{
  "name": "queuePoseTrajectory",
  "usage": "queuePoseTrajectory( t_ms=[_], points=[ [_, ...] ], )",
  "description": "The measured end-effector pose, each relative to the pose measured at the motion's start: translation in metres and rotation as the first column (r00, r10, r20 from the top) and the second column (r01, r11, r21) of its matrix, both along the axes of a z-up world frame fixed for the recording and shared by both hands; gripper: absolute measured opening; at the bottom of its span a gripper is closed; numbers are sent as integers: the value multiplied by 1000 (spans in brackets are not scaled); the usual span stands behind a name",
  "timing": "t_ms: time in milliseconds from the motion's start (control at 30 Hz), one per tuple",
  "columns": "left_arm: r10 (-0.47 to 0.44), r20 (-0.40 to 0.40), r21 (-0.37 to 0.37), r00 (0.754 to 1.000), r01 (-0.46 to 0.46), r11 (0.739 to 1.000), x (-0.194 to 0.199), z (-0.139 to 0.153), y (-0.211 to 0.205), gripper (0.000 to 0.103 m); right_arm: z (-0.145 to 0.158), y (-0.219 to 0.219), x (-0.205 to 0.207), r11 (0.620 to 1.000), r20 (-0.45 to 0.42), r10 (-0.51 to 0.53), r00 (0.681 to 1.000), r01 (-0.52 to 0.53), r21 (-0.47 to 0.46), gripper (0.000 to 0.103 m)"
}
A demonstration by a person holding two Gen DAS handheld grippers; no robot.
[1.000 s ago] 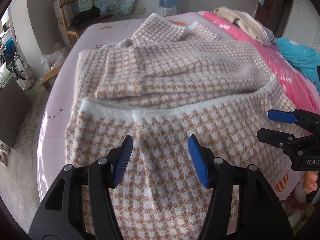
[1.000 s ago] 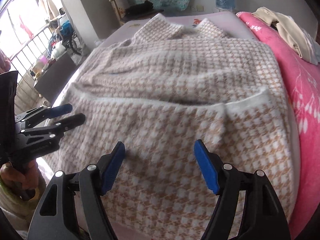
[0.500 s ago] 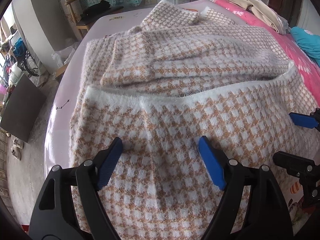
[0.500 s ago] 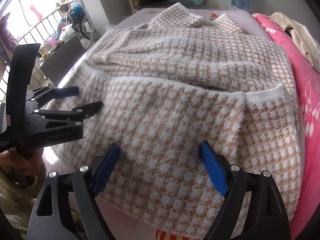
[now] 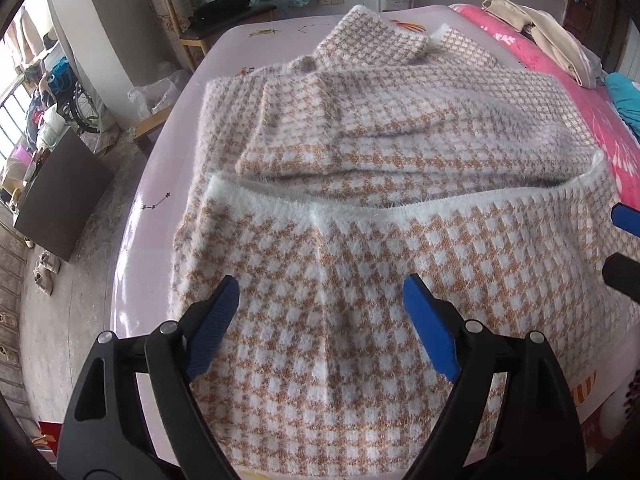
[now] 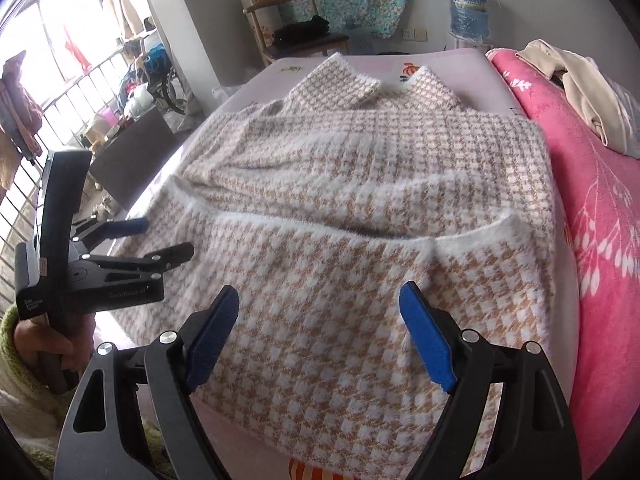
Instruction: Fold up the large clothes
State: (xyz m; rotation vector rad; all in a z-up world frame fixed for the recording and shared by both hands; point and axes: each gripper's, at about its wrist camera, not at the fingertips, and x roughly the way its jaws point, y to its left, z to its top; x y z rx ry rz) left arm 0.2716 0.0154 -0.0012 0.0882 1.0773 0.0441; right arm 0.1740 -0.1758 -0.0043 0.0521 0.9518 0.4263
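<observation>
A wooden chair (image 5: 212,20) at far left carries dark folded clothes (image 5: 224,4). The sweater (image 5: 380,220), fuzzy tan-and-white houndstooth, lies on the lilac bed (image 5: 144,216), its white-edged hem folded up across the body (collar at the far end). The left tongs (image 5: 320,308) are opening, blue pads over the knit with nothing pinched; the right tongs (image 6: 316,320) stand wide apart, likewise gripping nothing. A pink blanket (image 6: 600,220) with beige clothes (image 6: 580,84) lies rightward; a water bottle (image 6: 470,8) stands by the wall.
</observation>
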Motion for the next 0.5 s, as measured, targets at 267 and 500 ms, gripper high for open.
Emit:
queuePoseTrajectory(
  t_ms=[267,500],
  points=[
    [46,27,52,999,-47,998,3,17,0,80,3,-20,24,996,-24,-43,999,45,72,80],
    [61,76,67,995,-66,996,7,35,-1,80,15,-38,39,991,-34,-92,995,95,99,80]
  ],
)
